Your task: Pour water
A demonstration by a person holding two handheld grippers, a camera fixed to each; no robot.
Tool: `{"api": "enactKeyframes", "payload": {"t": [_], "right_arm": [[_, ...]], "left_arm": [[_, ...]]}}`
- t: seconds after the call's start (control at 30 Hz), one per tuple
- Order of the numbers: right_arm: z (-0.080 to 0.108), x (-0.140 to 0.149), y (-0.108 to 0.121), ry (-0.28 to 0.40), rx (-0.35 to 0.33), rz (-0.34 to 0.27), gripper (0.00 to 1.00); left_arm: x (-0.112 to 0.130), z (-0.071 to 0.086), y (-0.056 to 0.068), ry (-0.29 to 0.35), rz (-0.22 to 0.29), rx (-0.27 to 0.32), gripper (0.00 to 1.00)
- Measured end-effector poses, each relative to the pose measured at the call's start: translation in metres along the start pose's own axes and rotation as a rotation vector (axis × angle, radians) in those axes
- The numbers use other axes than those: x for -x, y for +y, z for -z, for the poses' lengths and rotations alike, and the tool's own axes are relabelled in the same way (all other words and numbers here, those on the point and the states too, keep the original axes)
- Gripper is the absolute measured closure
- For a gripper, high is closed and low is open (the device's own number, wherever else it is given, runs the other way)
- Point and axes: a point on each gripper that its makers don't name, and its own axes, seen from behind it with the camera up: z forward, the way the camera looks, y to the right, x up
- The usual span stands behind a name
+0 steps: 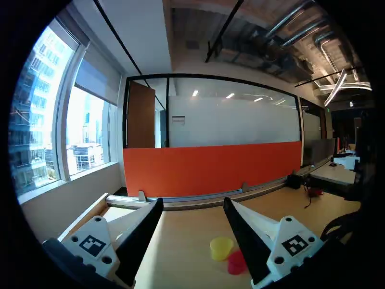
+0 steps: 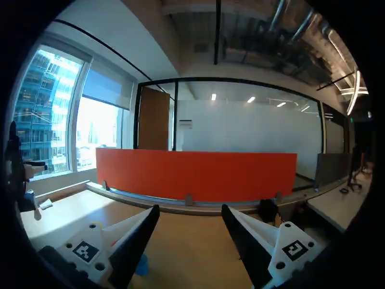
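Left gripper (image 1: 192, 200) open, empty, over the wooden table (image 1: 187, 231). Yellow cup (image 1: 221, 248) and red cup (image 1: 237, 262) sit side by side between its fingers, nearer the right one. Right gripper (image 2: 189, 207) also open and empty, with a blue object (image 2: 141, 265) partly hidden behind its left finger.

Light wooden desk (image 1: 187, 241) runs up to an orange partition panel (image 1: 211, 168) seated in a metal rail (image 1: 202, 200). Behind it stand a black-framed frosted glass wall (image 1: 231, 120) and a wooden door (image 1: 140, 115). Large windows (image 1: 48, 130) on the left admit bright daylight, with high-rise buildings outside. Ceiling carries exposed ducts (image 1: 298, 29) and lit strip lights (image 1: 337, 86).
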Motion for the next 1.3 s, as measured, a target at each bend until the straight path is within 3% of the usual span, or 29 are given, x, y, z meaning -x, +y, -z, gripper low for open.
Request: {"api": "enactKeyframes", "payload": {"t": [0.3,0.57,0.97,1.3], "right_arm": [[0.001,-0.017,0.003,0.017,0.002,0.006,0.01],[0.002,-0.02,-0.001,0.011,-0.021,0.008,0.01],[-0.011,-0.021,-0.005,0.008,-0.041,0.018,0.01],[-0.025,-0.021,-0.01,0.009,-0.072,0.031,0.01]], "left_arm": [[-0.017,-0.006,0.01,0.002,-0.019,0.04,0.08],[-0.015,-0.011,0.024,-0.016,-0.007,0.11,0.08],[-0.016,-0.018,0.023,-0.023,-0.021,0.122,0.08],[-0.013,-0.037,0.025,-0.031,-0.026,0.141,0.08]]}}
